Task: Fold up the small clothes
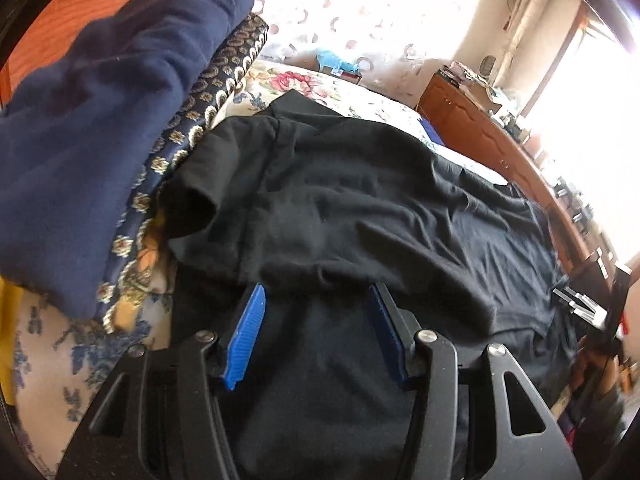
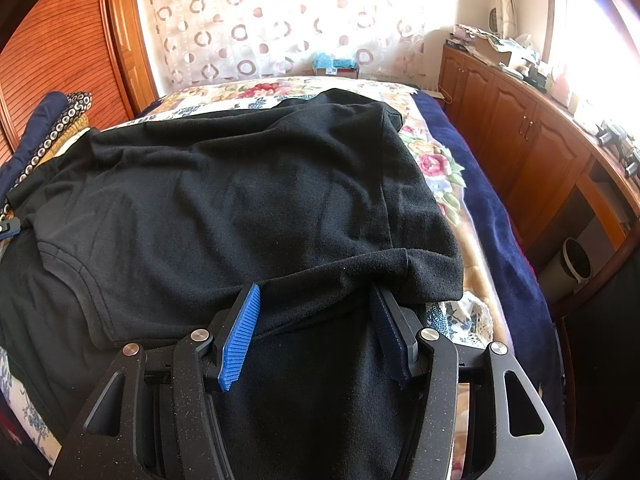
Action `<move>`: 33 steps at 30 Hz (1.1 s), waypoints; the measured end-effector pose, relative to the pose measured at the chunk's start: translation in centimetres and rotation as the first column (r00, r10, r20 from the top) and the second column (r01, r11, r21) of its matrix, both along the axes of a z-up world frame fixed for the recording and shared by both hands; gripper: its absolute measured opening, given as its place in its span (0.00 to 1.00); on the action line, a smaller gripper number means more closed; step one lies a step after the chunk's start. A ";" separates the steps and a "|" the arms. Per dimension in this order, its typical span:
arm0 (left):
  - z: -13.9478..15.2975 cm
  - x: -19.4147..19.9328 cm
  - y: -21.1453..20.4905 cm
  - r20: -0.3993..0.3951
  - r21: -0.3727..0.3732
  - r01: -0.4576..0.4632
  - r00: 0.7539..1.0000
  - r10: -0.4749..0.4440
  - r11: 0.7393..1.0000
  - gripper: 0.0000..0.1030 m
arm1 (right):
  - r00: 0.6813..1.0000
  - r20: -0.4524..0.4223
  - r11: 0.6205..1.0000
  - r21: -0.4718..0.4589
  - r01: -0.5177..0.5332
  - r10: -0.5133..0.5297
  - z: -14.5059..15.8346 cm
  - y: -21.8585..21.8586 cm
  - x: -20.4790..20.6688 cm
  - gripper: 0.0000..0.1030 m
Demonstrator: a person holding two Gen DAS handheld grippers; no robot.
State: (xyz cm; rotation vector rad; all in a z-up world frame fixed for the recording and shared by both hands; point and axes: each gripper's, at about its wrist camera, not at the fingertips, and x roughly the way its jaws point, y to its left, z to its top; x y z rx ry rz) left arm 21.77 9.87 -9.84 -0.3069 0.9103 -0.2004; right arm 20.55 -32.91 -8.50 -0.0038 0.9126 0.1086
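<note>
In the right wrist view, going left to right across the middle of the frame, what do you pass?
Wooden shutter door → stacked navy and patterned fabrics → black T-shirt → floral bedspread → navy blanket edge → wooden cabinets.

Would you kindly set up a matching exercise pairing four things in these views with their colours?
Things:
1. shirt
2. gripper pads
3. cabinets
4. folded cloth piled on the left

Colours:
A. ribbed bright blue
B. navy
C. black
D. reddish-brown wood

Pairs: 1-C, 2-A, 3-D, 4-B
</note>
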 end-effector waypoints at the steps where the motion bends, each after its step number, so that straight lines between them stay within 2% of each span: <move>1: -0.2 0.3 0.1 -0.018 -0.012 -0.005 1.000 0.005 1.000 0.51 | 1.000 0.000 1.000 0.000 0.000 0.000 0.0 0.0 0.0 0.56; 7: -0.4 1.8 -0.4 -0.033 -0.043 -0.017 0.999 0.015 0.999 0.51 | 1.000 0.000 1.000 -0.001 0.000 0.000 0.0 0.0 0.0 0.56; 15: -0.4 3.5 0.6 -0.057 -0.131 -0.046 0.998 0.039 0.990 0.50 | 1.000 0.001 1.000 -0.002 0.000 0.000 0.0 0.0 0.0 0.56; 16: -0.4 3.5 0.7 -0.050 -0.134 -0.051 0.998 0.044 0.990 0.48 | 1.000 0.001 1.000 -0.001 0.000 0.000 0.0 -0.1 0.0 0.56; 17: -0.4 3.5 0.6 -0.046 -0.125 -0.051 0.998 0.046 0.991 0.41 | 1.000 0.001 1.000 -0.002 0.000 0.000 0.0 0.0 0.0 0.56; 18: -0.5 3.5 0.6 -0.041 -0.113 -0.049 0.998 0.044 0.992 0.30 | 1.000 0.001 1.000 -0.003 0.000 0.000 0.0 0.0 0.0 0.56; 19: -0.6 3.5 0.5 -0.035 -0.106 -0.046 0.998 0.042 0.993 0.23 | 1.000 0.001 1.000 -0.004 0.000 0.000 0.0 0.0 0.0 0.56; 20: -0.7 3.4 0.6 -0.031 -0.110 -0.042 0.999 0.039 0.993 0.10 | 1.000 0.002 1.000 -0.003 0.001 -0.001 0.0 0.0 -0.1 0.56; 24: -0.3 2.8 0.8 0.015 -0.121 -0.022 1.000 0.024 0.992 0.01 | 1.000 -0.001 1.000 0.000 0.007 -0.007 0.0 0.0 0.0 0.55; 25: -0.2 2.6 0.6 0.023 -0.116 -0.018 1.000 0.021 0.993 0.01 | 1.000 -0.006 1.000 -0.001 0.009 -0.009 0.1 0.0 0.3 0.54; 27: 0.3 2.3 0.4 0.046 -0.098 -0.013 0.999 0.018 0.995 0.00 | 0.999 -0.008 0.999 0.018 0.032 -0.032 0.3 -0.4 0.5 0.38; 28: 0.5 2.1 0.2 0.060 -0.085 -0.003 0.998 0.008 0.996 0.00 | 0.999 -0.012 0.999 0.031 0.041 -0.041 0.3 -0.6 0.7 0.35; 32: 1.6 1.4 -0.2 0.102 -0.063 0.009 0.995 -0.003 0.998 0.00 | 0.997 -0.004 0.995 0.073 0.073 -0.073 0.5 -1.9 0.9 0.09; 33: 1.9 1.2 -0.3 0.114 -0.063 0.010 0.994 -0.003 0.998 0.00 | 0.997 0.007 0.994 0.080 0.077 -0.078 0.7 -2.1 0.7 0.05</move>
